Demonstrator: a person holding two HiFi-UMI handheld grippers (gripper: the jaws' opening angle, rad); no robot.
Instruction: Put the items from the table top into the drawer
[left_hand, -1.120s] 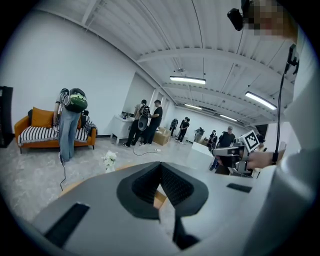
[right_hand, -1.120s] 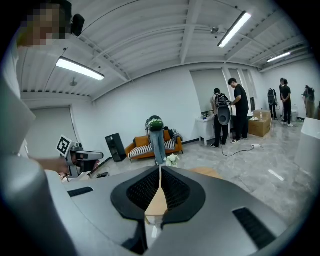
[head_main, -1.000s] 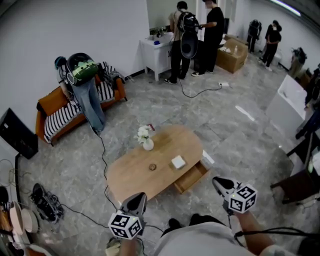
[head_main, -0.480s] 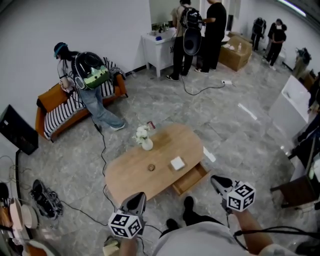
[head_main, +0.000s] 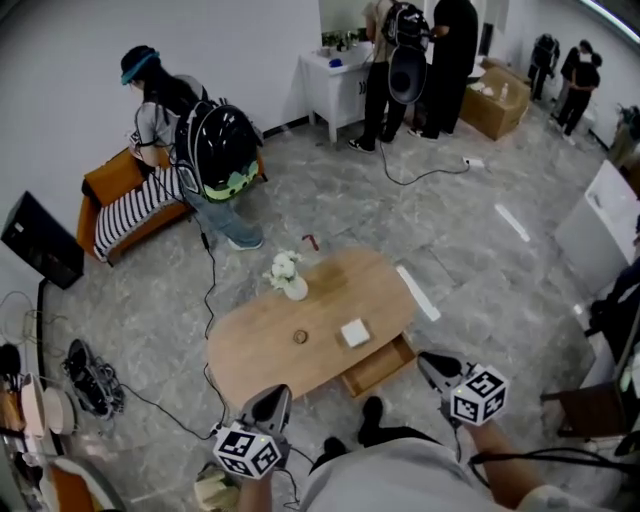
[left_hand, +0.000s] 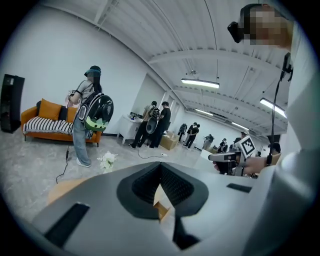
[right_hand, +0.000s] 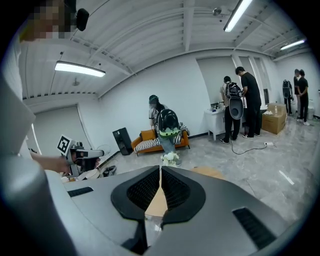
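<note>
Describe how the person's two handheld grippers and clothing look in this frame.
The left gripper and the right gripper share one design: a grey moulded shell tapering to black ribbed jaws. Each carries a white cube printed with black square markers, the left cube and the right cube. The person wears a light grey top, and a thin black cable runs past the right forearm.

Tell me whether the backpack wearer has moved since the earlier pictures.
Yes: the backpack wearer has stepped rightward along the orange sofa, to its right end.

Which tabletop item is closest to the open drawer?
The flat white square box, right beside the open wooden drawer; the small brown round item and white flower vase sit farther away.
</note>
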